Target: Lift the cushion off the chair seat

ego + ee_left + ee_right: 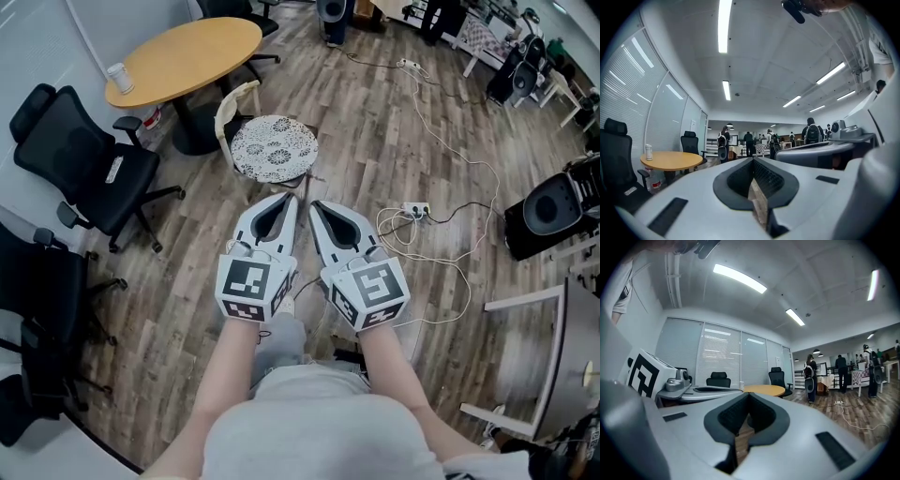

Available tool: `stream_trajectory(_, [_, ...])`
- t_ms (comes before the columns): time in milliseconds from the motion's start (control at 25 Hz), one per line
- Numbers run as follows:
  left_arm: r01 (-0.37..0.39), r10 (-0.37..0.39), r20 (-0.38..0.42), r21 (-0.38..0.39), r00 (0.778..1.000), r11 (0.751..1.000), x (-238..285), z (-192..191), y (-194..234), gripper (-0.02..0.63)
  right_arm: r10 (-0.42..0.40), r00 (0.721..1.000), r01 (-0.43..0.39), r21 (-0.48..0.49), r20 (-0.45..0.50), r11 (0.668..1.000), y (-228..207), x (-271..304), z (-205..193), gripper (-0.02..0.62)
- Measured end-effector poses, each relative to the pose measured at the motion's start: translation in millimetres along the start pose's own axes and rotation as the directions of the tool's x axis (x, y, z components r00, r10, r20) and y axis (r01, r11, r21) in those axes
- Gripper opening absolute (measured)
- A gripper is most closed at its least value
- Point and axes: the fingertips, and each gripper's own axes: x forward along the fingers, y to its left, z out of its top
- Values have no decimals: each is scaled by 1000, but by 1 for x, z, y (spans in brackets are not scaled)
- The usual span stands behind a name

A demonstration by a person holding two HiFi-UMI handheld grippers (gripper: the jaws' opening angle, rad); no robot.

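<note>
In the head view a round white cushion with a dark flower print point(274, 148) lies on the seat of a small chair with a pale curved backrest point(233, 104). My two grippers are side by side just short of the cushion's near edge, pointing at it and not touching it. The left gripper point(290, 198) is shut with nothing in it, and so is the right gripper point(314, 204). Seen in its own view, the left gripper point(752, 160) has its jaws together. The right gripper point(749, 394) likewise shows its jaws closed and empty. Neither gripper view shows the cushion.
A round wooden table point(183, 56) with a white cup point(120, 78) stands behind the chair. Black office chairs point(86, 165) stand at the left. White cables and a power strip point(415, 210) lie on the wood floor at the right, near a black speaker point(548, 214). People stand far off point(749, 143).
</note>
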Motion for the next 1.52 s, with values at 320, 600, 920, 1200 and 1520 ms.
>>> stream_trajectory(320, [-17, 17, -17, -13, 1000, 1000, 60, 4, 66, 3, -4, 1000, 5, 13, -11, 1000, -36, 80, 6, 25])
stream_trajectory(600, [-7, 7, -9, -31, 1000, 1000, 104, 6, 112, 3, -5, 1000, 5, 9, -19, 1000, -55, 141, 6, 25])
stream_trajectory(920, [-11, 10, -24, -62, 1000, 998, 125, -2, 150, 3, -27, 999, 27, 18, -33, 999, -69, 184, 5, 25])
stream_trajectory(1200, [-27, 24, -28, -81, 999, 996, 139, -8, 169, 3, 0, 998, 1, 11, -59, 1000, -76, 203, -4, 25])
stream_trajectory(1520, [-53, 49, -37, -105, 998, 993, 187, -15, 200, 3, 44, 997, -44, 10, -59, 999, -110, 245, -5, 25])
